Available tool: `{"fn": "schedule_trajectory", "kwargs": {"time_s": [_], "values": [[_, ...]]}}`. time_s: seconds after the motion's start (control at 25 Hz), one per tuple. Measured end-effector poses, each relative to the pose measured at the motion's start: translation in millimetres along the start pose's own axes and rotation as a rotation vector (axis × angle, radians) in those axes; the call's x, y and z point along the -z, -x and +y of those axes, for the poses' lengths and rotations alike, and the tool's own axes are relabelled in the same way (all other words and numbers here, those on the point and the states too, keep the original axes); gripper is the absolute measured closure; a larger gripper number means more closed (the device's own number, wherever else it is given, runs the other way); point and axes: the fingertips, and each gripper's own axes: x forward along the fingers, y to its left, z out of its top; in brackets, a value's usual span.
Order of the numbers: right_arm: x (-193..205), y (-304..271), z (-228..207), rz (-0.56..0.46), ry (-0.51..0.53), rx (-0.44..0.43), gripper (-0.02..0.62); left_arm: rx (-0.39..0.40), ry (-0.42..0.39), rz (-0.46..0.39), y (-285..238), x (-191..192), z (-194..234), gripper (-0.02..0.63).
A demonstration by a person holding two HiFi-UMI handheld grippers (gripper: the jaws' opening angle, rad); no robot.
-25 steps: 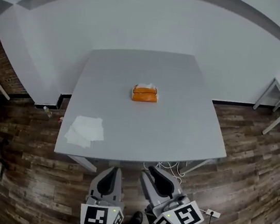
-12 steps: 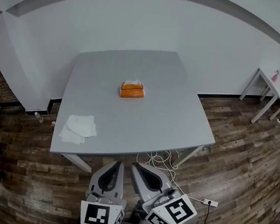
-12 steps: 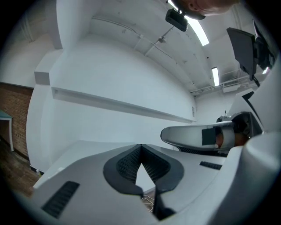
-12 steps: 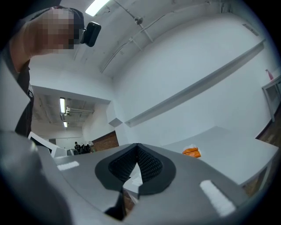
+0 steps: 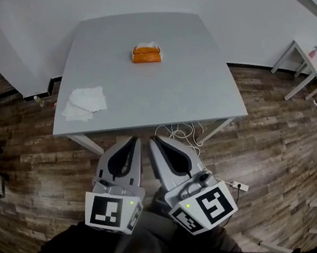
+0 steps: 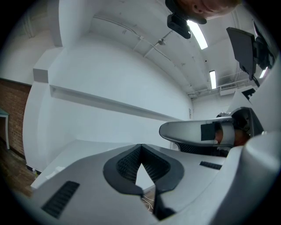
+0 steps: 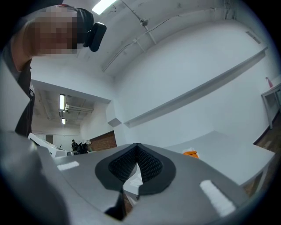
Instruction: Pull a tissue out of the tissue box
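Grippers come first: left gripper (image 5: 133, 144) and right gripper (image 5: 155, 143) are both closed tight, holding nothing, off the near side of the table (image 5: 170, 89). Loose tissues (image 5: 86, 99) lie by its left edge. Far back sits the tissue box (image 5: 146, 55), one tissue (image 5: 150, 45) poking up. Maybe a pull is coming, maybe one is done; any pull should pinch just that sheet.

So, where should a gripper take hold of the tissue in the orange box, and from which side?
Grip the white tissue tuft that stands up from the top of the orange tissue box. Come from above, I think: only this part is outside the box.
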Motion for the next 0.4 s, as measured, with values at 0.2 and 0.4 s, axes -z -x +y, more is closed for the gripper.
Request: {"fn": "schedule_trajectory", "kwargs": {"time_s": [0.2, 0.4], "values": [[4.6, -4.3, 2.2, 0.006, 0.0, -0.001, 0.592, -0.003, 0.009, 0.005, 1.0, 2.0, 4.9, 0.606], [2.4, -6.8, 5.0, -0.004, 0.002, -0.008, 0.592, -0.001, -0.008, -0.003, 2.2, -2.1, 4.7, 0.606]]}}
